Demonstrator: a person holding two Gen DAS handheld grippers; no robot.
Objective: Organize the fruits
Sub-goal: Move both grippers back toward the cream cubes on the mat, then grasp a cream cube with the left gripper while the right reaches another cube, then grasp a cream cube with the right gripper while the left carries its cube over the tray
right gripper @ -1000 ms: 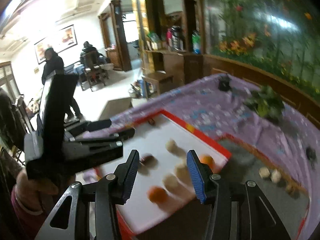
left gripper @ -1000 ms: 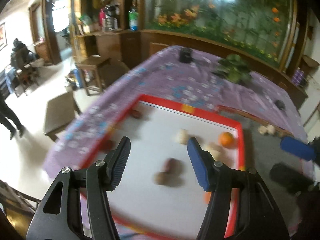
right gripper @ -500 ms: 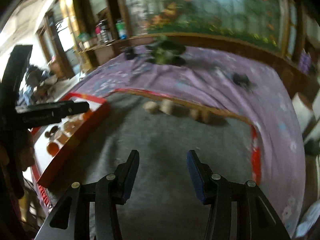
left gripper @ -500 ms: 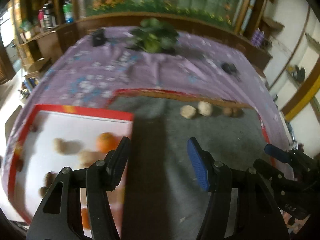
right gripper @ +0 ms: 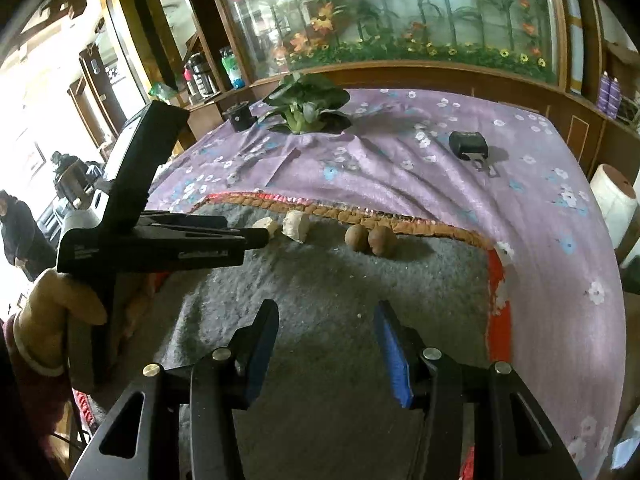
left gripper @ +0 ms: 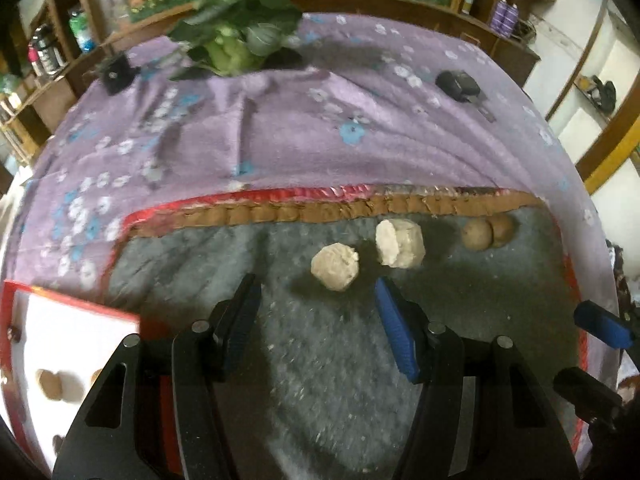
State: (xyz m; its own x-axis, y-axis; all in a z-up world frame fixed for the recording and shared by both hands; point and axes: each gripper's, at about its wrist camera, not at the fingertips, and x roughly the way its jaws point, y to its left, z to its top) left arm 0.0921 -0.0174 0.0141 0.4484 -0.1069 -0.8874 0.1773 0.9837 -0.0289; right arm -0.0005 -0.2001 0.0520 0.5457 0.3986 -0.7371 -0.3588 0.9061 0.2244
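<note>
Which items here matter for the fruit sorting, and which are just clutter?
Job:
- two pale chunks
- two brown round fruits
- grey mat
- white tray with fruit
- left gripper, right gripper, jaws open

Clutter:
- leafy plant
- two black gadgets
- purple cloth

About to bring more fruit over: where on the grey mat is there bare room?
The grey mat lies bare between the far row and both grippers. Crowded only along the brown border: two pale chunks, then two brown fruits. The purple cloth behind them is largely open.
</note>
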